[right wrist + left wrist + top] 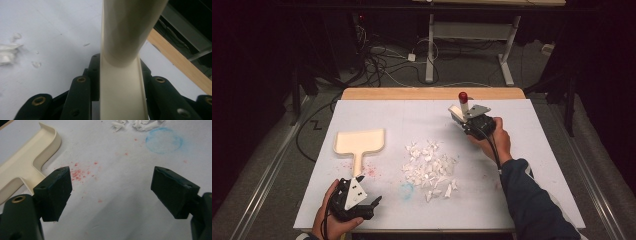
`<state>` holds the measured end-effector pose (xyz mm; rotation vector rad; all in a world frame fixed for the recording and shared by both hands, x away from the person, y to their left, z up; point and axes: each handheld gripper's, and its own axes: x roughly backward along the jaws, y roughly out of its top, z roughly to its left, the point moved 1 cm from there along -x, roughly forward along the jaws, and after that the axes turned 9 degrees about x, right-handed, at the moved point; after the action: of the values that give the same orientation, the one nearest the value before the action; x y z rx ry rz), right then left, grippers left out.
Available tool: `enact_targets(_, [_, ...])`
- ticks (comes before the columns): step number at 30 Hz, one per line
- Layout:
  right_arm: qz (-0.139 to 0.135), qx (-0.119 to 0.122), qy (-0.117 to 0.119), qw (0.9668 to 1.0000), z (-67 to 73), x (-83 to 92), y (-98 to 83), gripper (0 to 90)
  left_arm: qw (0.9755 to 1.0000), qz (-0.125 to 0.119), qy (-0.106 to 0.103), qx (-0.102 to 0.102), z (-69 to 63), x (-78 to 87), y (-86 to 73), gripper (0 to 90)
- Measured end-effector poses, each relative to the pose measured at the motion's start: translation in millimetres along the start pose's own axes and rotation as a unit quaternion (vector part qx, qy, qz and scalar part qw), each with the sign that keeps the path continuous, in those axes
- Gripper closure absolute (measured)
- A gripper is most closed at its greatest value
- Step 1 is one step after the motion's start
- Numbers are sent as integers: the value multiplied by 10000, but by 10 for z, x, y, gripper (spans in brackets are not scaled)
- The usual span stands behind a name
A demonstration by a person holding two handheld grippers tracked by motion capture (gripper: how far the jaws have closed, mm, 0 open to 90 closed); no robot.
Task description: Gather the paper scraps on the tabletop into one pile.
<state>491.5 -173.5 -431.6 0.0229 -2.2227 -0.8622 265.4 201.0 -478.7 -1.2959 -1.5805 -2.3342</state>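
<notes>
A cream dustpan lies on the white table cover at the left, its handle pointing toward the front edge; part of it shows as the dustpan in the left gripper view. A pile of white scraps sits mid-table. My left gripper rests near the front edge, just below the dustpan's handle, and this gripper stands open with only bare cover between its jaws. At the far right, my right gripper is shut on a cream tool handle with a red end.
A blue chalk ring and red specks mark the cover ahead of the left gripper. The table's wooden far edge shows behind the cover. Cables and a desk frame lie on the floor beyond.
</notes>
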Motion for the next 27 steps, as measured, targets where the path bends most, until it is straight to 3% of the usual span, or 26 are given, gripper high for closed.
enact_targets(2, [164,100,0,9998,53,-116,49,676,10000,-1,-15,15,8,-1,-6,163])
enact_targets(5, [96,183,74,9998,123,-208,137,677,10000,35,-30,9,14,-2,-11,163])
enact_targets(9, [-48,361,328,9988,279,-242,227,676,10000,24,-34,2,11,6,-16,163])
enact_targets(13, [-356,485,723,9956,424,-175,291,676,10000,36,-32,-18,6,11,-19,163])
enact_targets(15, [-557,597,950,9921,511,-109,310,676,10000,20,-32,-9,-3,15,-19,163])
enact_targets(17, [-689,806,1173,9874,622,-47,318,676,10000,26,-35,-14,-5,16,-19,163])
enact_targets(18, [-725,1020,1226,9845,671,-13,313,676,10000,35,-38,-24,-4,17,-19,163])
enact_targets(21, [-882,1230,1500,9770,812,87,285,674,10000,50,-41,-27,-8,15,-18,163])
enact_targets(25, [-1016,1380,1754,9695,893,225,236,673,9999,103,-78,0,-23,8,-17,163])
enact_targets(27, [-1110,1379,1985,9640,899,294,202,674,9999,98,-84,5,-27,11,-14,163])
